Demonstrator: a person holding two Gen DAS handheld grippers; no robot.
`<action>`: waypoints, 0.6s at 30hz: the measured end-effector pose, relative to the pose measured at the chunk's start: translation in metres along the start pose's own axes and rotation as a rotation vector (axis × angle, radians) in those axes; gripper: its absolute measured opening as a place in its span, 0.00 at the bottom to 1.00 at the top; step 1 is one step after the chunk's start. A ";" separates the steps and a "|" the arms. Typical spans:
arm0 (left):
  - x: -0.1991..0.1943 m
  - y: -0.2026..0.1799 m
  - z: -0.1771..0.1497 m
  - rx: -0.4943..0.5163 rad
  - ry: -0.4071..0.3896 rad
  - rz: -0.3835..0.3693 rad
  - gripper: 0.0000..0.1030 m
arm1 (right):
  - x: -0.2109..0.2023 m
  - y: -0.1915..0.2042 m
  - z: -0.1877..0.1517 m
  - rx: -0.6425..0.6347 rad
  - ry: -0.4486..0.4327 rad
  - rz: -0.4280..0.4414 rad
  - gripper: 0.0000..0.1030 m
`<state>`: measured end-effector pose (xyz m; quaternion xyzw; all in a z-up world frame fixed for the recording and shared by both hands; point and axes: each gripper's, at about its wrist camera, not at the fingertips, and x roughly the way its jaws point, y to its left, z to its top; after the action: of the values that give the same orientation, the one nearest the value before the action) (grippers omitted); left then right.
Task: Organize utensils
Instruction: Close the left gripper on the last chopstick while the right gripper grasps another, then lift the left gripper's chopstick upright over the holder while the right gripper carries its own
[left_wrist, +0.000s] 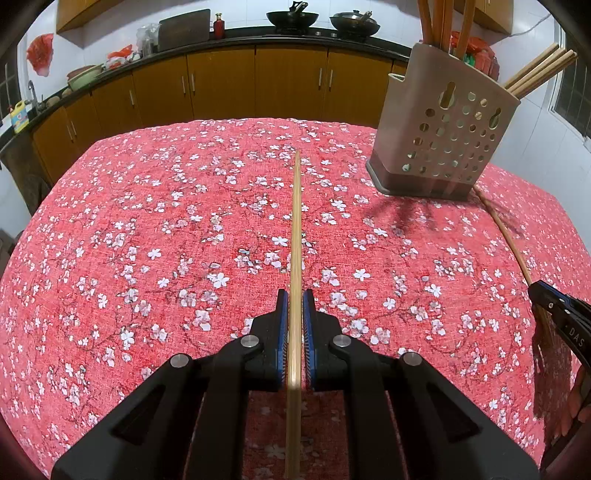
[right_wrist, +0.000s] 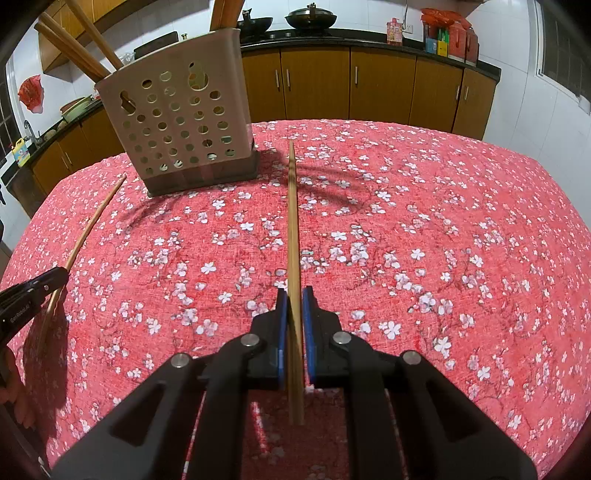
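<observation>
Chopsticks run lengthwise between both tongs above the red floral surface (left_wrist: 166, 221): left tongs (left_wrist: 295, 314) pinch one chopstick (left_wrist: 295, 229), the perforated holder (left_wrist: 439, 129) stands between them farther back, and right tongs (right_wrist: 294, 312) pinch another chopstick (right_wrist: 293, 229).

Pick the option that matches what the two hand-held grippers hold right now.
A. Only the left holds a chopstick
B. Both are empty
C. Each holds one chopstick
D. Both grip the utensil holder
C: the left hand-held gripper is closed on a chopstick, and the right hand-held gripper on another chopstick; the utensil holder stands untouched on the table.
</observation>
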<state>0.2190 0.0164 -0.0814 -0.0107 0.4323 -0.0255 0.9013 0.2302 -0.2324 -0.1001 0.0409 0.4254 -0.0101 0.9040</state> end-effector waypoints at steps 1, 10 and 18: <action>0.000 0.000 0.000 -0.001 0.000 -0.001 0.10 | 0.000 0.000 0.000 0.001 0.000 0.001 0.10; -0.006 -0.001 -0.006 -0.022 -0.001 -0.010 0.09 | 0.001 -0.003 -0.001 0.025 0.001 0.020 0.09; -0.014 -0.002 -0.006 0.009 0.000 -0.004 0.08 | -0.014 -0.009 0.000 0.047 -0.034 0.050 0.08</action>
<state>0.2056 0.0153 -0.0747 -0.0078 0.4322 -0.0294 0.9013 0.2207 -0.2416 -0.0894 0.0725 0.4083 0.0019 0.9100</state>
